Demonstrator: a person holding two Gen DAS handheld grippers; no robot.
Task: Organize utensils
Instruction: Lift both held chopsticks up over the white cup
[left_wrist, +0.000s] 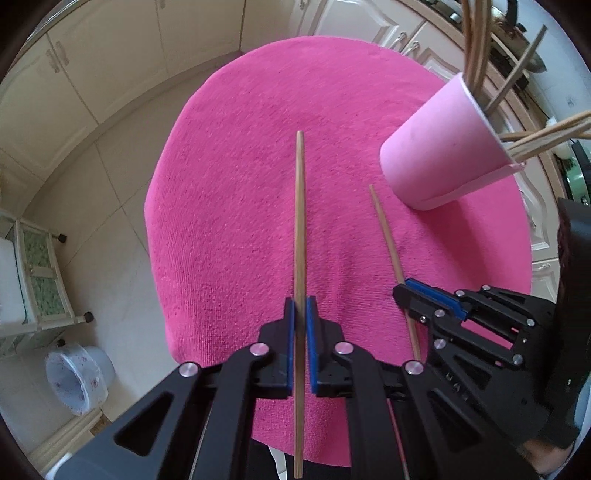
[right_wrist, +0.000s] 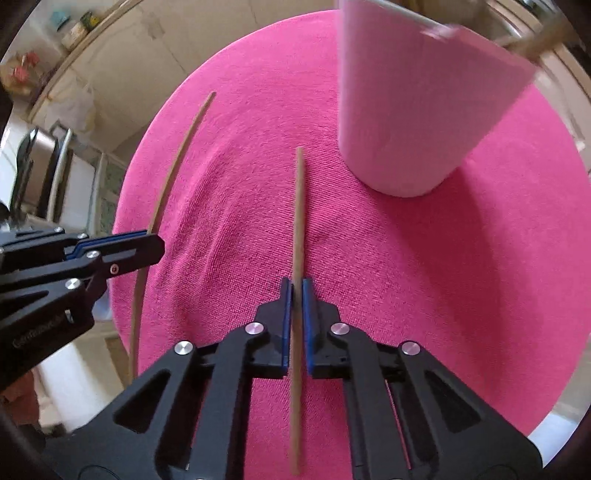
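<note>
Left tool (left_wrist: 300, 306) and right tool (right_wrist: 297, 291) each clamp one chopstick (left_wrist: 300, 221) (right_wrist: 298, 206) over the pink-covered bench (left_wrist: 240, 184), near the pink cup (left_wrist: 439, 147); risk: thin sticks pivot in the pads and miss the crowded cup.

Likely a home kitchen: cream cabinets (left_wrist: 92, 70), tiled floor (left_wrist: 110, 192), stove (left_wrist: 513, 40) with pots.

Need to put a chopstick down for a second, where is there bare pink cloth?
Bare pink cloth lies left of the left hand-held gripper's chopstick. It is crowded toward the pink cup, where the right hand-held gripper holds its chopstick.
</note>
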